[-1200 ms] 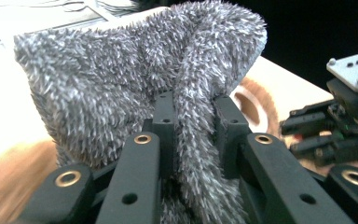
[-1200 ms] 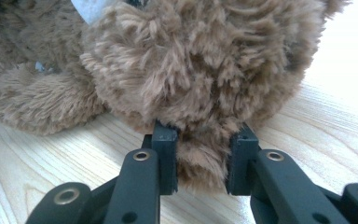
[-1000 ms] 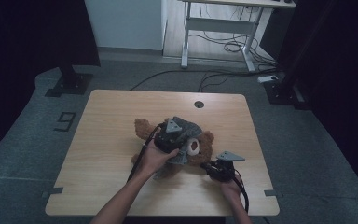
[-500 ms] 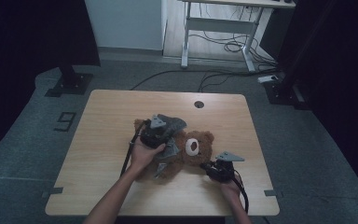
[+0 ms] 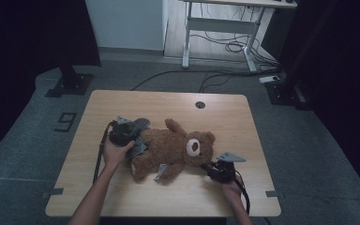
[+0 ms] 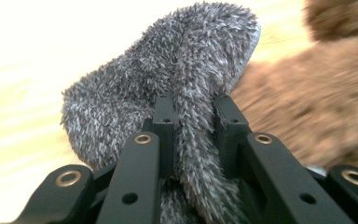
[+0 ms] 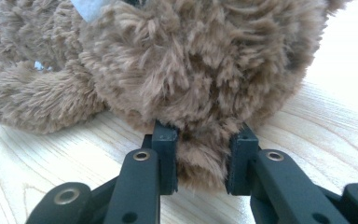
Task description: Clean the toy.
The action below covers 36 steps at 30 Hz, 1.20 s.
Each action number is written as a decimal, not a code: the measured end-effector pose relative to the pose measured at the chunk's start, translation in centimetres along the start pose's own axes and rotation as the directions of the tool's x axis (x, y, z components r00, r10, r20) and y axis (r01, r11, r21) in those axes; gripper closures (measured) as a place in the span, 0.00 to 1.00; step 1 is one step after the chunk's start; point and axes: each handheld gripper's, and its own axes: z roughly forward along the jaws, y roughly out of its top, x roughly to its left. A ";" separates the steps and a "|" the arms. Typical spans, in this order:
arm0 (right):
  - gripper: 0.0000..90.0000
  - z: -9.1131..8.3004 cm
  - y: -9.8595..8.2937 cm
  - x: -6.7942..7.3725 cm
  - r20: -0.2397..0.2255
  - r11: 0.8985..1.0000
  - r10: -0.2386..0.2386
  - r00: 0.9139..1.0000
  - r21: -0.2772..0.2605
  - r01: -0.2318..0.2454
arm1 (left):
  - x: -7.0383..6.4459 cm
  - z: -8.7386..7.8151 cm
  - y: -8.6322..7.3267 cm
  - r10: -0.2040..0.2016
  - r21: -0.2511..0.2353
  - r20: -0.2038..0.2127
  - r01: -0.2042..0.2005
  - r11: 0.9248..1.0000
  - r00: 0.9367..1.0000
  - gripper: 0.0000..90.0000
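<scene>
Teddy bear [image 5: 173, 147] lies on its side across the middle of the wooden table [image 5: 225, 110], a grey furry garment [image 5: 138, 136] bunched at its lower body. The left gripper [image 6: 193, 107] is clamped on a fold of the garment, and the right gripper [image 7: 203, 144] pinches brown fur at the bear's head. The thin fold could slip free under a hard pull, or the bear could drag along if the fur pinch gives way

Brown teddy bear [image 5: 171, 150] lying on table, head right; grey fuzzy garment [image 6: 168, 93] at legs.
</scene>
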 end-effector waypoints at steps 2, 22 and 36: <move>0.78 0.0 0.0 0.0 -0.001 1.000 0.001 1.000 0.001 -0.001 | 0.2 -0.5 -0.1 -0.011 -0.019 0.012 0.012 1.000 1.000 0.82; 0.78 0.1 -0.1 -0.2 -0.003 1.000 0.008 1.000 -0.002 -0.008 | -17.3 -1.9 7.1 0.265 -0.182 0.321 -0.216 0.959 0.909 0.83; 0.78 0.2 -0.1 -0.4 -0.007 0.999 0.038 0.999 0.001 -0.038 | -25.3 5.2 5.8 0.391 -0.061 0.278 -0.390 0.919 0.877 0.83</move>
